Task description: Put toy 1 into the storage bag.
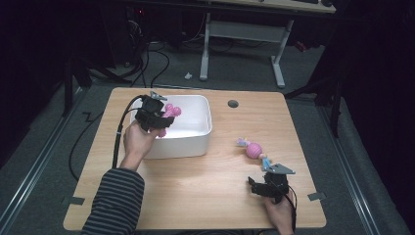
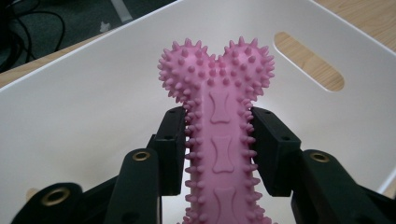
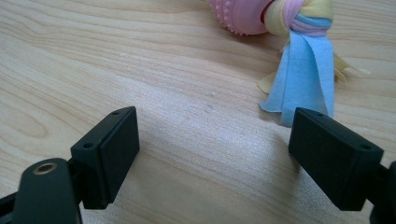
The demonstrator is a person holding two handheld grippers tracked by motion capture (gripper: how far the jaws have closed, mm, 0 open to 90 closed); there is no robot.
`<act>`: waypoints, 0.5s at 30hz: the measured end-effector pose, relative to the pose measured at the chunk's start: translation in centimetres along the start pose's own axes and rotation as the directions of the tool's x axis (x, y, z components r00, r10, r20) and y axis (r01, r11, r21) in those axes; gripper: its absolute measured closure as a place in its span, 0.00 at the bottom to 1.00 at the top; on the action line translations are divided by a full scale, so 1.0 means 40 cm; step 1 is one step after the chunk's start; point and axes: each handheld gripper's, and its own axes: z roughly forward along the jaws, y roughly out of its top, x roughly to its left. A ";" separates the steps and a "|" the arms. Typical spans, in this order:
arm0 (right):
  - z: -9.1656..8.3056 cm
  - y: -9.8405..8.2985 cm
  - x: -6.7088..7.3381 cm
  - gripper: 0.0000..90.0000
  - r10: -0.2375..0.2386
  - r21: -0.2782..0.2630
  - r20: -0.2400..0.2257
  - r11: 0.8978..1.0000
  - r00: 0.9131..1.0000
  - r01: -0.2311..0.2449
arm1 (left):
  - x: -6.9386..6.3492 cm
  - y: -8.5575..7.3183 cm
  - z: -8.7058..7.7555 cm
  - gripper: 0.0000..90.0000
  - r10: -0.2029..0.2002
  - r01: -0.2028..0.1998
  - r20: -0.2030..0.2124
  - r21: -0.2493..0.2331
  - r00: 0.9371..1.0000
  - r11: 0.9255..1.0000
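two grippers are in our hands at the table (image 1: 195, 196). our left gripper (image 1: 159, 117) is clamped on a pink bone (image 2: 219, 144): in the left gripper view its two black pads press the spiky shaft from either side, and the knobbed, two-lobed end sticks out past the jaw tips. beyond that end lies the inside of the white bin (image 2: 84, 116), with a slot handle (image 2: 308, 67) cut in the wall ahead and to the right of the bone. from the high view we see this gripper held over the bin's near left corner, the bone pointing away from our left hand (image 1: 138, 139) toward the middle of the bin. we cannot tell whether the bone touches the bin floor.

our right gripper (image 1: 266, 188) sits low near the table's right front edge, its jaws spread wide with only bare wood between them. in the right gripper view a rope toy (image 3: 299, 28) lies just ahead of the jaws and off to their right: a pink studded ball with a knot of pastel fleece, and a blue strip hanging down to just beside the tip of the right-hand pad. whether strip and pad touch we cannot tell. from the high view the toy stretches away from this gripper, toward the bin, well apart from the left gripper.
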 end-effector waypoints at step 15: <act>0.000 0.000 0.000 0.18 0.000 0.001 0.000 1.000 1.000 0.000 | -0.003 -0.017 0.023 0.57 -0.008 0.009 -0.006 0.044 1.000 0.999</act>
